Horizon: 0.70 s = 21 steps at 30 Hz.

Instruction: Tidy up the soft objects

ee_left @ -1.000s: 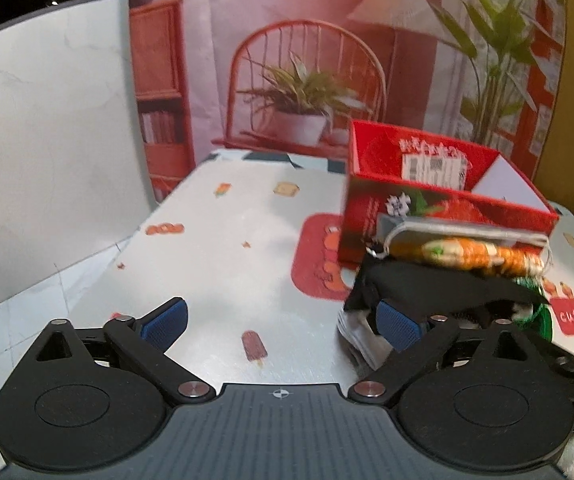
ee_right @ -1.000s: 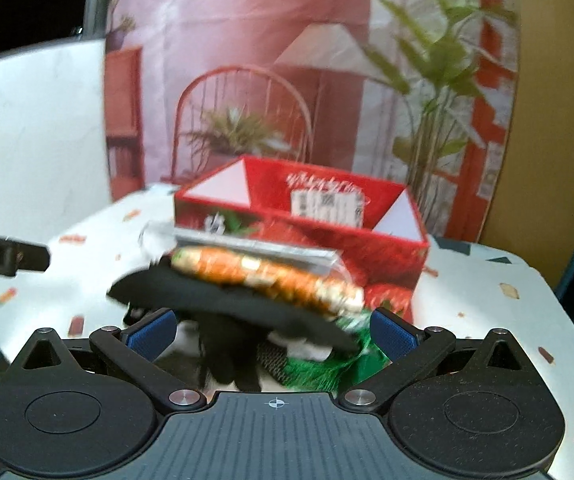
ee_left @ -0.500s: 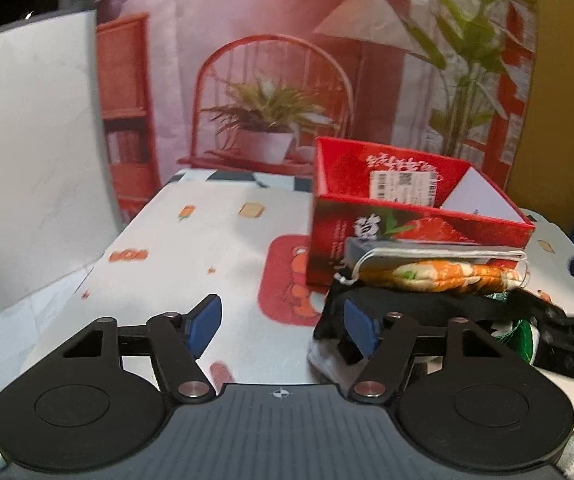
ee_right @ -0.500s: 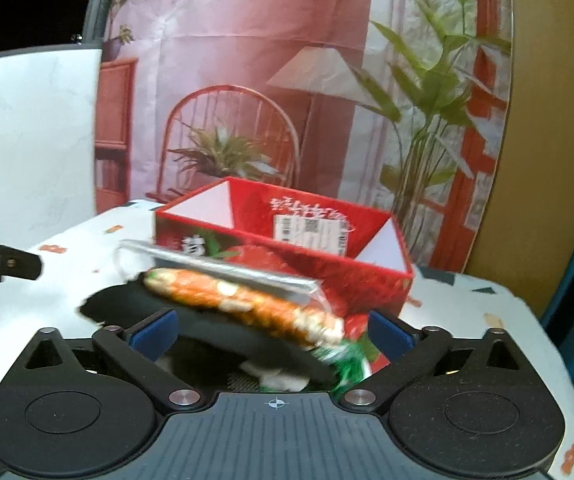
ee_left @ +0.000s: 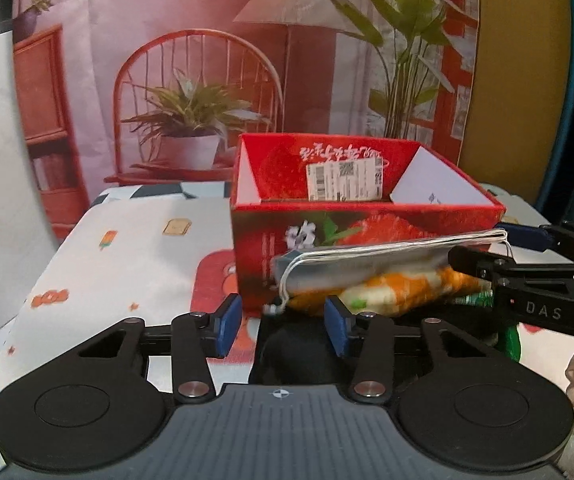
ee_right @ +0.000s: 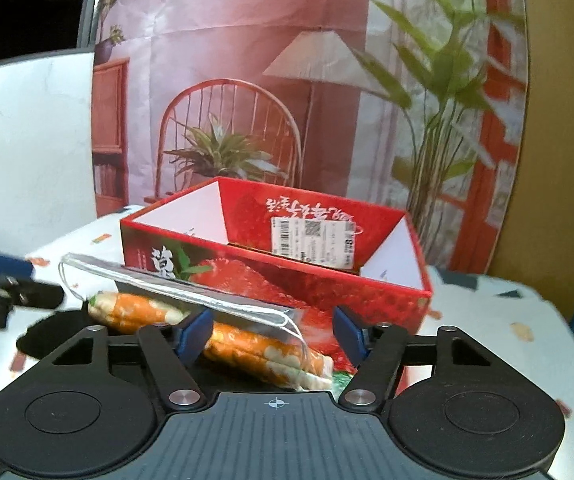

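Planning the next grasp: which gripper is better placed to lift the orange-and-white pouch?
Probably right: the right gripper already straddles the pouch; the left gripper sits off its end over black fabric.

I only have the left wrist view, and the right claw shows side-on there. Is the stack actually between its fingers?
Observer: Yes. In the right wrist view the end of the orange pack sits between the pads of the right claw. The jaws have just been closing, and the right pad stands clear of the pack.
Operator: Is the grey bag in there too?
Observer: Only its corner. The grey bag lies slanted on top of the pack, and its cord loops down between the pads.
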Tool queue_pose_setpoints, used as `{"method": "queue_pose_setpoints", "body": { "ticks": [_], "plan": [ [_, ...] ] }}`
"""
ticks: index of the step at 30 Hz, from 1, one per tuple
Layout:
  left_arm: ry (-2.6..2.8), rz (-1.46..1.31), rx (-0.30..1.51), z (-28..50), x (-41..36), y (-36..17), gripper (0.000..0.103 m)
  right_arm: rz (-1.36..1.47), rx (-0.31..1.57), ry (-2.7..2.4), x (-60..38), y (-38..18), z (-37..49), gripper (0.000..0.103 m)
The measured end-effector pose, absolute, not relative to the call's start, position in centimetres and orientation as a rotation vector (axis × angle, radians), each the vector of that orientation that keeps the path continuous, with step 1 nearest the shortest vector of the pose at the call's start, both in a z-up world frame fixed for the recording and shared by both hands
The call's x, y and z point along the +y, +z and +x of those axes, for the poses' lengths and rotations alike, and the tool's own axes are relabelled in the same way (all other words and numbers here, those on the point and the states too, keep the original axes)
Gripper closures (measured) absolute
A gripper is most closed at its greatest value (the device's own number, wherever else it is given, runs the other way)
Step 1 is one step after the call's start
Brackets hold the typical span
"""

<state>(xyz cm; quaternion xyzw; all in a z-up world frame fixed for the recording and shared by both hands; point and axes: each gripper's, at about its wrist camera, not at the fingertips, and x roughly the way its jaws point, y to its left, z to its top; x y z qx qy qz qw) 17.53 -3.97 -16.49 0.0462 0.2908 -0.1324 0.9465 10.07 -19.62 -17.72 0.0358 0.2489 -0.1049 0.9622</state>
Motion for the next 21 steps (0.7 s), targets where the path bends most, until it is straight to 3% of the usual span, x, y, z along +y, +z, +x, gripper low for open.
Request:
{"method": "queue_pose_setpoints", "body": {
  "ticks": [7, 11, 16, 17, 18, 19, 21],
  "plan": [
    [-0.355, 0.096, 0.589, 20.5, -4.4, -17.4, 0.054, 0.051, 0.494, -0.122, -20.7, -17.9, 11.5, 0.044],
    [-0.405, 0.103, 0.603, 22.3, -4.5, -18.0, 0.054, 0.103, 0.509, -0.089, -21.7, -18.2, 12.4, 0.057],
    [-0.444, 0.15, 0.603, 23.5, -5.2, -18.2, 0.053, 0.141, 0.519, -0.083, -22.5, -18.6, 13.1, 0.065],
    [-0.438, 0.168, 0.595, 23.6, -5.4, -18.3, 0.059, 0.15, 0.518, -0.084, -22.8, -18.6, 13.2, 0.07],
    [-0.432, 0.182, 0.59, 23.6, -5.5, -18.5, 0.073, 0.164, 0.518, -0.086, -23.1, -18.7, 13.3, 0.074],
    [-0.429, 0.187, 0.594, 23.7, -5.5, -18.6, 0.08, 0.174, 0.517, -0.085, -23.3, -18.7, 13.3, 0.077],
    [-0.445, 0.167, 0.604, 23.9, -5.3, -18.7, 0.087, 0.182, 0.517, -0.089, -23.8, -18.7, 13.4, 0.089]
  ]
}}
